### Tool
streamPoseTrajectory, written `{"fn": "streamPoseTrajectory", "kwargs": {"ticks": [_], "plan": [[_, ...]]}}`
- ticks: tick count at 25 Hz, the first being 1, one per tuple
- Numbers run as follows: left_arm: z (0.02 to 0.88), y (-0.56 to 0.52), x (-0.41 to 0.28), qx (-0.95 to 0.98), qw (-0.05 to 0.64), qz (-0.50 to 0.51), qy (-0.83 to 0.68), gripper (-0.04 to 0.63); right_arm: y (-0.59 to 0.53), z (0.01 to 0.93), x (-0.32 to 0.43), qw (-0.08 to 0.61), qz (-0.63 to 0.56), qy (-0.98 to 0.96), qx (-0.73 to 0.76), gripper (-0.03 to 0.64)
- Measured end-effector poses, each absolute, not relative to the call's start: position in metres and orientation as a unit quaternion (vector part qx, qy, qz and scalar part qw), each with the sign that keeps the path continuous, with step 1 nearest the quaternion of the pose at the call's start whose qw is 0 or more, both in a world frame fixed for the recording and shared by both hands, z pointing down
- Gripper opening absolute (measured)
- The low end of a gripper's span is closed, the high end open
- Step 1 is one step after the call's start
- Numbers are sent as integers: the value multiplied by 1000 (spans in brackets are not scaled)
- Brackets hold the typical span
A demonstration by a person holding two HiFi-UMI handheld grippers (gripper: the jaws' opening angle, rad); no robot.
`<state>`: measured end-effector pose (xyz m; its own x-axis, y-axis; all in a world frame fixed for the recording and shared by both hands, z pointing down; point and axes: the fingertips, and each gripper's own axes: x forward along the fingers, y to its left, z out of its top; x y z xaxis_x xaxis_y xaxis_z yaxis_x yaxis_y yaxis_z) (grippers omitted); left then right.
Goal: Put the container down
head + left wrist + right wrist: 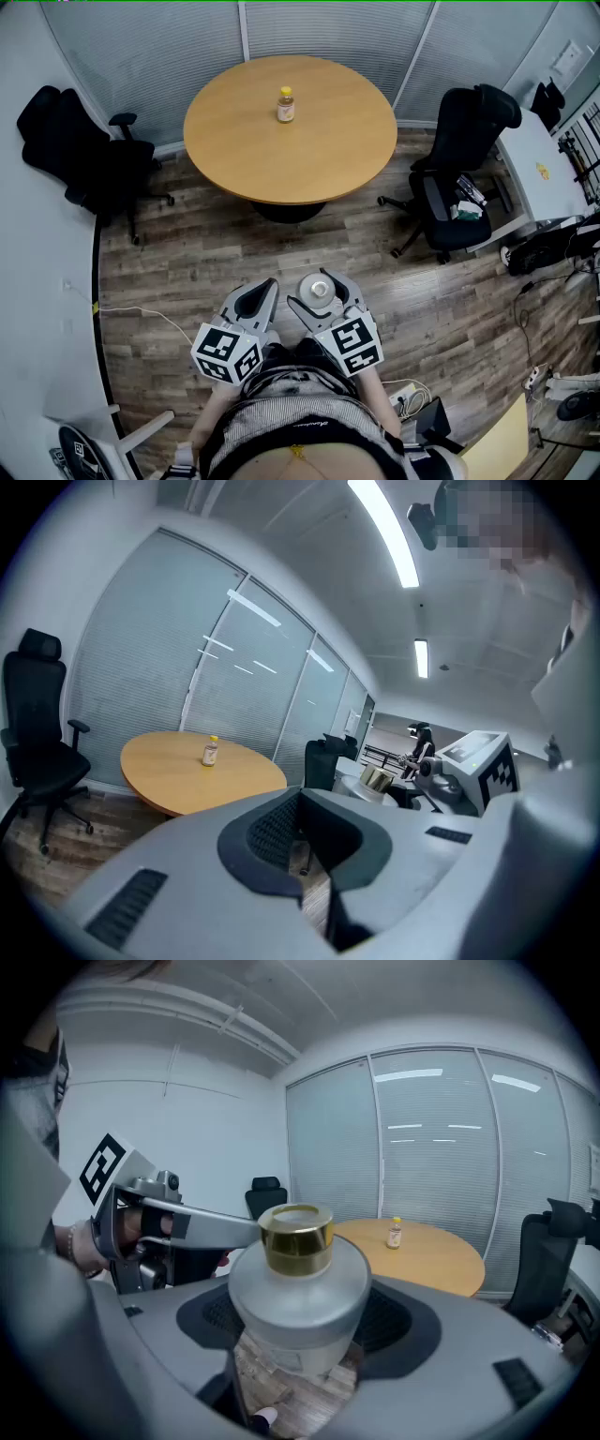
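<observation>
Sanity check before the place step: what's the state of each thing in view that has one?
Frosted glass container with gold cap: capped, roughly upright, held above the floor.
Right tool: shut on the container.
Left tool: shut, empty.
Small yellow-capped bottle: capped, upright on the round wooden table.

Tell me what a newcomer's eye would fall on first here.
The frosted glass bottle with a gold cap stands out, clamped in the right gripper over the wood floor. Beyond it, a round wooden table bears a lone small yellow-capped bottle near its centre.
</observation>
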<state>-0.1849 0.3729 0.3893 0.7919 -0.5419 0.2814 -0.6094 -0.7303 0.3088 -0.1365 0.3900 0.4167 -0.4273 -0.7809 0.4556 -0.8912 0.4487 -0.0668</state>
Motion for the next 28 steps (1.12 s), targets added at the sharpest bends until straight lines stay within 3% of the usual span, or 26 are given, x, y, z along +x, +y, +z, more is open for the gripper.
{"fn": "streamPoseTrajectory", "kwargs": {"ticks": [28], "plan": [[407, 390, -144, 908, 212, 88, -351, 20, 406, 421, -98, 180, 146, -858, 459, 341]]}}
